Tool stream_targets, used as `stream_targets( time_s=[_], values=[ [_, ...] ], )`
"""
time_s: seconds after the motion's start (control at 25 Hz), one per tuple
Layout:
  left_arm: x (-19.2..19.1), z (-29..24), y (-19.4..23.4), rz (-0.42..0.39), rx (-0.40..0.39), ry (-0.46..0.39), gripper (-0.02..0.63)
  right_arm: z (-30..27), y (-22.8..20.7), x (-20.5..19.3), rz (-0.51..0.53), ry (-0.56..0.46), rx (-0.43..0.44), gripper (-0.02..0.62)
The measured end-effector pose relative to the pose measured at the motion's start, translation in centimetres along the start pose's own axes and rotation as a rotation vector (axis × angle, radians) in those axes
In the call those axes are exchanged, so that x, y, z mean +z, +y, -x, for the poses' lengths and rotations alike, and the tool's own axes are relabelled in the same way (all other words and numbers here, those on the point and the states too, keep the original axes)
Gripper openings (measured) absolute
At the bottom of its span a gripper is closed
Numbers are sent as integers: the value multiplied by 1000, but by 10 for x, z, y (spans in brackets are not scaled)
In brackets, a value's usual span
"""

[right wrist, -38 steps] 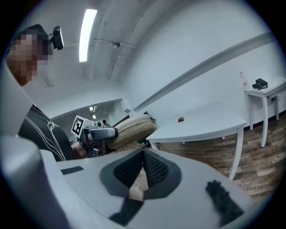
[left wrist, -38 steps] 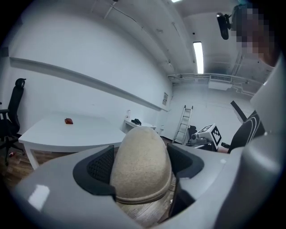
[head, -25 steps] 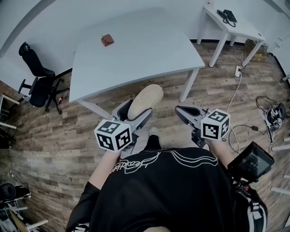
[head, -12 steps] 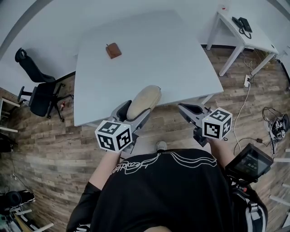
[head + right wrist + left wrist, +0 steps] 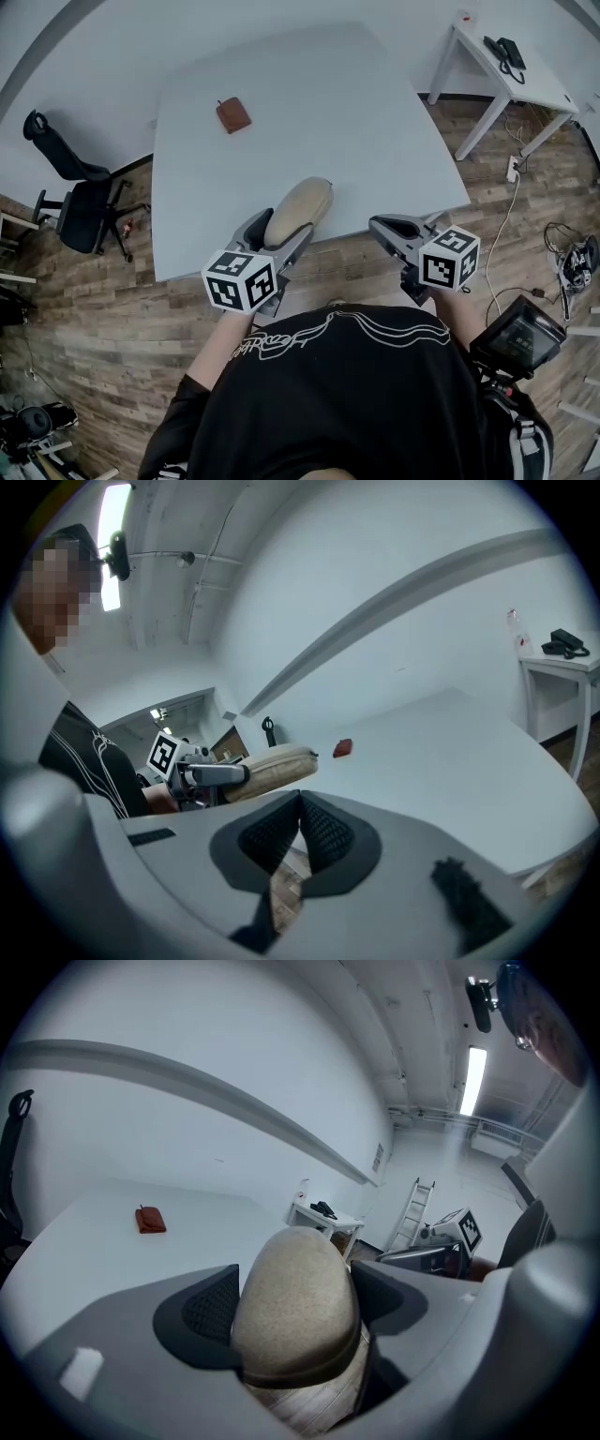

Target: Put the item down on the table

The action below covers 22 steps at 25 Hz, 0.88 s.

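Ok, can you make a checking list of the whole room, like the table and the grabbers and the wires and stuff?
Surface: white table, mostly bare.
Job's things: beige oval item, held in the air at the table's near edge, not yet put down.
Clutter: one small brown wallet lying on the table's far side.
Grippers: left gripper shut on the beige oval item; right gripper jaws together, empty.
Cables: white cable trailing over the floor on the right; dark cable bundle beyond it.
Surroundings: wood floor; black office chair on the left; small white desk with a phone on it.
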<state>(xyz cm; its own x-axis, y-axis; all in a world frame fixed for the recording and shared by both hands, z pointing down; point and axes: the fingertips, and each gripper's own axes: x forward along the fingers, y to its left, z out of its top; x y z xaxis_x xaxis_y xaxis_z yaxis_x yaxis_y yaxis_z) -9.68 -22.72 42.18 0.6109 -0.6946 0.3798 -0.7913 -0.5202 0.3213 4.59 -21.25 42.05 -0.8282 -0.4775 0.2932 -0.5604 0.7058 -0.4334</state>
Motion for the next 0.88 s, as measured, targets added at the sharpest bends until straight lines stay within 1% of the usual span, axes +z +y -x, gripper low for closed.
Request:
stream_targets(
  time_s=[0.08,0.2,0.28,0.6,0.88],
  values=[
    [0,-7,6,-24,13,1,382,-2,-6,-2,-13,1,-4,6],
    [-2,-21,19,-111,56,8,382,-3,-16,-4,-33,1,-20,6],
    [-7,-32,32,-146,78,30,382,-4,-24,-4,-47,2,-34,6],
    [-36,-84,90,-216,160,139,380,-8,-47,-6,-80,17,-77,6],
    [-47,-135,109,-270,156,210,380,-12,-67,-2,-104,41,-101,6]
  ],
)
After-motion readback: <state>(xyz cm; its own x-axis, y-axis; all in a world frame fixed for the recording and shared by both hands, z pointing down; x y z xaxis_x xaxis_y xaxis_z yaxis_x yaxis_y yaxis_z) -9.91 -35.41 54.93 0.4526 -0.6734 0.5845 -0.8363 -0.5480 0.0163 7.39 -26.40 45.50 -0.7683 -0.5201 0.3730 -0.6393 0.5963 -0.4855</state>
